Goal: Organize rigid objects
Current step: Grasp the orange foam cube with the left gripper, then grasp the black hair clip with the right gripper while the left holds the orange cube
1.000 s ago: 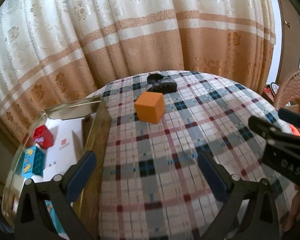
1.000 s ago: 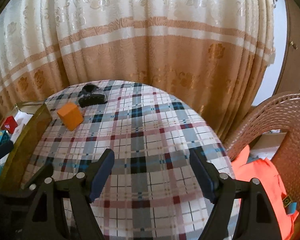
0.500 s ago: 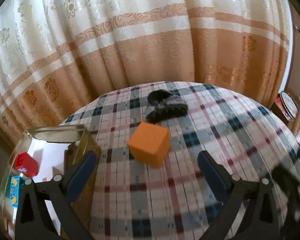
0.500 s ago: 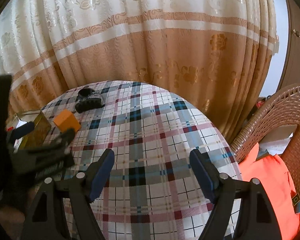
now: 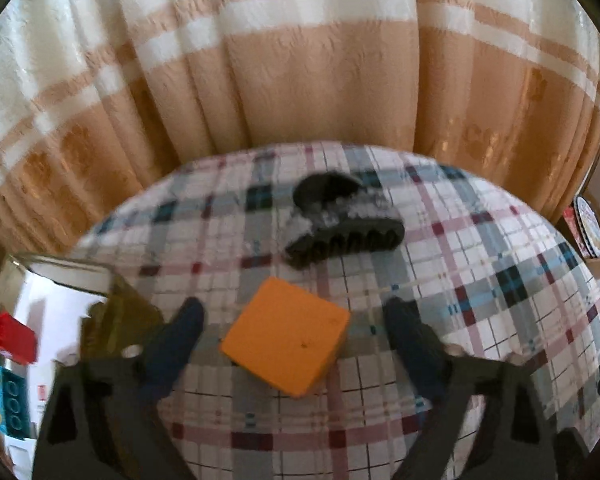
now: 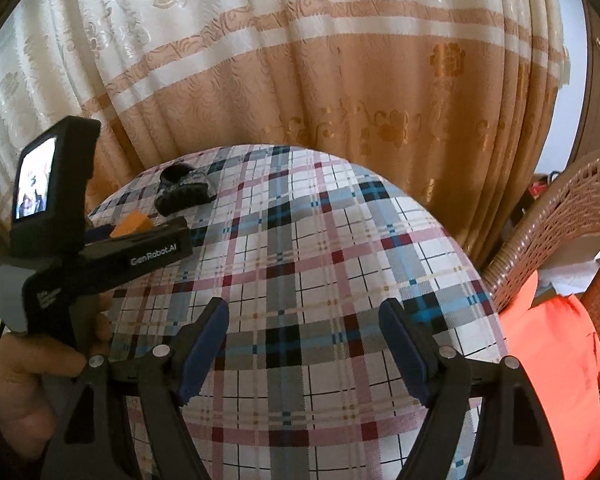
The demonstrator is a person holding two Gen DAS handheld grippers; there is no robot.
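An orange cube (image 5: 286, 346) rests on the plaid tablecloth (image 5: 480, 280), right between the open fingers of my left gripper (image 5: 296, 320), which do not touch it. A black toothed hair claw (image 5: 340, 220) lies just beyond the cube. In the right wrist view the cube (image 6: 131, 224) and the claw (image 6: 184, 190) sit at the far left, partly behind the left gripper's body (image 6: 100, 256). My right gripper (image 6: 304, 336) is open and empty above the middle of the table.
A gold-rimmed tray (image 5: 116, 304) at the left holds a red block (image 5: 12, 338) and a blue block (image 5: 8, 404). A curtain (image 5: 300, 60) hangs behind the table. A wicker chair (image 6: 560, 216) with orange cloth (image 6: 552, 364) stands at the right.
My left gripper has moved forward over the table until the orange cube lies between its open fingers. The right gripper has stayed almost still.
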